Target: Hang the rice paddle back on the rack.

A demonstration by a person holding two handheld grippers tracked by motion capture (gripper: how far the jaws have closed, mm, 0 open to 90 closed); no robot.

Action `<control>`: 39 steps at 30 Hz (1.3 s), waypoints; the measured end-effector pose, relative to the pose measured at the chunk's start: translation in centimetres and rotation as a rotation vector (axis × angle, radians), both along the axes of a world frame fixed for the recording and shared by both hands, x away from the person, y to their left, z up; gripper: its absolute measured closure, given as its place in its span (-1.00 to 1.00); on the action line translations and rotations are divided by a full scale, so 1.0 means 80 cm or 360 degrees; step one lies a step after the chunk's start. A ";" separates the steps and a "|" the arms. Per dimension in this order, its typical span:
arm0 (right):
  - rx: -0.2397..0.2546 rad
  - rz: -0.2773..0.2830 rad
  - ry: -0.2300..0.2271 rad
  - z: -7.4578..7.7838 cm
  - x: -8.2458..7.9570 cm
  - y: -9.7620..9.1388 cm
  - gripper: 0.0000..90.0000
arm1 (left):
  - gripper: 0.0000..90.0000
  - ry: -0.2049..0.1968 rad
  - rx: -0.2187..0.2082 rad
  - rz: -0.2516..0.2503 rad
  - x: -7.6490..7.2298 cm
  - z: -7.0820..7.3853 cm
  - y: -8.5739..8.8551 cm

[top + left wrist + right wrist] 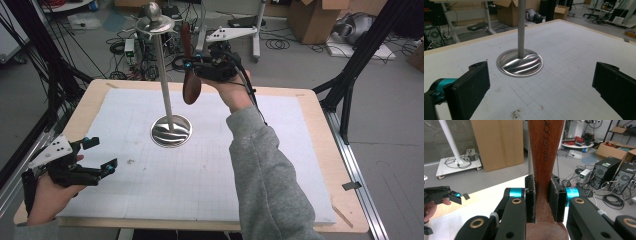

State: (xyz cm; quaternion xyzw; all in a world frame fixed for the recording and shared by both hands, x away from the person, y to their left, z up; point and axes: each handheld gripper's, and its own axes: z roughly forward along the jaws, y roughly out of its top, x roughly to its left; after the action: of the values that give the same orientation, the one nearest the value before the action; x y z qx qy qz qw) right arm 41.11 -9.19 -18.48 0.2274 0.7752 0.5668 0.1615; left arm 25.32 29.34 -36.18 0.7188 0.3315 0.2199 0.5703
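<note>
Fingers of the right gripper (pixel 189 64) clamp the narrow neck of the wooden spoon (pixel 190 75), bowl hanging down, raised above the bench (pixel 210 170) just beside the pole of the metal stand (pixel 165 85) and near its hooked top. Left gripper (pixel 97 155) rests low at the near left corner, fingers spread wide and empty. Risk: the handle is smooth and tapered (the grip sits on its thin section), so the spoon may pivot or slip. Risk: a sideways nudge against the slim pole could tip the stand on its round base (pixel 519 62).
</note>
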 end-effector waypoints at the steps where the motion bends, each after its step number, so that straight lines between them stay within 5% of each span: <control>1: 0.0001 0.0000 -0.0001 0.000 0.000 0.000 0.72 | -0.96 0.0000 -0.0001 0.0003 0.000 0.000 0.000; 39: 0.0017 0.0014 0.0003 -0.007 0.006 0.018 0.72 | -0.96 -0.0007 -0.0001 0.0021 -0.005 0.001 0.007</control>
State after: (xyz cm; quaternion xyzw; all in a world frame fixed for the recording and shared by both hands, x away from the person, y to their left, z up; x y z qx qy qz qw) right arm 41.61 -7.75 -19.07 0.2254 0.7733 0.5714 0.1569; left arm 24.93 29.87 -36.06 0.7159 0.3348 0.2251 0.5698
